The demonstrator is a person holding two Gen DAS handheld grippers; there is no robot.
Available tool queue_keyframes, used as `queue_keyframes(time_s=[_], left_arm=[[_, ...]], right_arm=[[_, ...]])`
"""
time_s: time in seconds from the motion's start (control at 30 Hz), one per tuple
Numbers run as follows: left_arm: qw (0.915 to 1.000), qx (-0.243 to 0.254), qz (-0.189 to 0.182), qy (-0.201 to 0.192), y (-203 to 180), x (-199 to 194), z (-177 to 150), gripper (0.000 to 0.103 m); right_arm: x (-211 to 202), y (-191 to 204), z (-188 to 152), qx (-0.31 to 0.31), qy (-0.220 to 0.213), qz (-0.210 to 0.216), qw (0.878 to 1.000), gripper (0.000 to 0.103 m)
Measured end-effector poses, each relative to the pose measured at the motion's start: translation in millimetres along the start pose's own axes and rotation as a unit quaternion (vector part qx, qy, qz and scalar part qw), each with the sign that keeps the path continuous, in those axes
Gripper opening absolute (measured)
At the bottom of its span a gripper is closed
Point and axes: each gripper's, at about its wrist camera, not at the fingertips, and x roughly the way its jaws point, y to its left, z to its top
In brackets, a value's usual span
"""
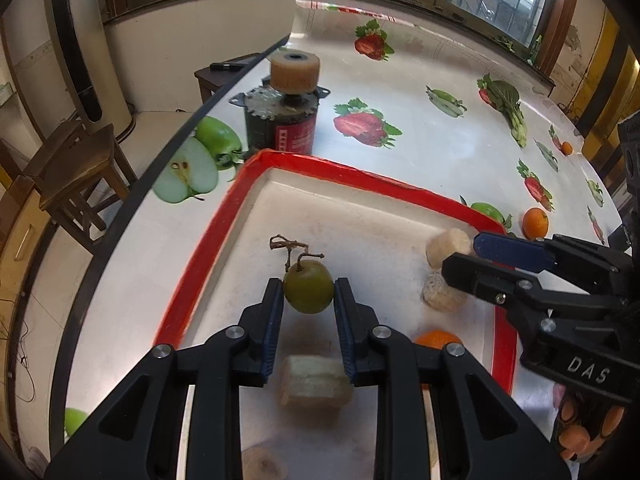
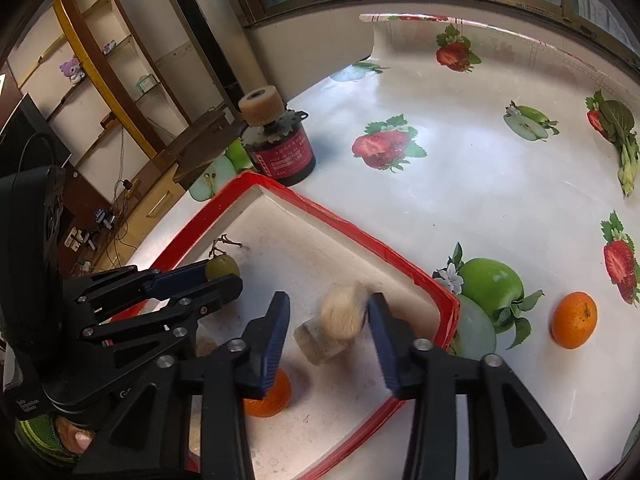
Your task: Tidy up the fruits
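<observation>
The tray [image 2: 416,280] has a red rim and a white floor, and it sits on a table [image 2: 460,208] with fruit pictures on its cover. Inside the tray, nearest, lie an orange [image 2: 276,400] and a pale chunk [image 1: 314,386]. Farther in are two more pale chunks, one blurry [image 2: 344,316] and one [image 2: 316,344] under it. The left gripper [image 1: 308,292] is squeezed onto a green grape [image 1: 308,286] with a brown stem, above the tray floor. The right gripper [image 2: 328,312] is open, and the blurry chunk sits loose between its fingers. A second orange [image 2: 574,320] rests on the table outside the tray. Past the far corner stands a dark can [image 2: 280,152].
</observation>
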Motion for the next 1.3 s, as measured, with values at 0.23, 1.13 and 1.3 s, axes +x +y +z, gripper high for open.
queue_keyframes(time_s=[0.23, 1.13, 1.3], left_arm=[[0.9980, -0.026, -0.010, -0.056, 6.0, -42.5, -23.1, 0.058], [0.9932, -0.024, 0.025, -0.111, -13.4, -104.8, -82.6, 0.065], [0.9919, -0.024, 0.029, -0.122, -16.2, -111.9, -86.5, 0.071]], right_arm=[[-19.6, 10.0, -7.5, -0.025, -0.006, 0.015, 1.000, 0.047], [-87.1, 20.9, -72.8, -0.093, -0.033, 0.049, 0.994, 0.062], [-94.5, 17.0, -80.9, -0.096, -0.034, 0.047, 0.994, 0.063]])
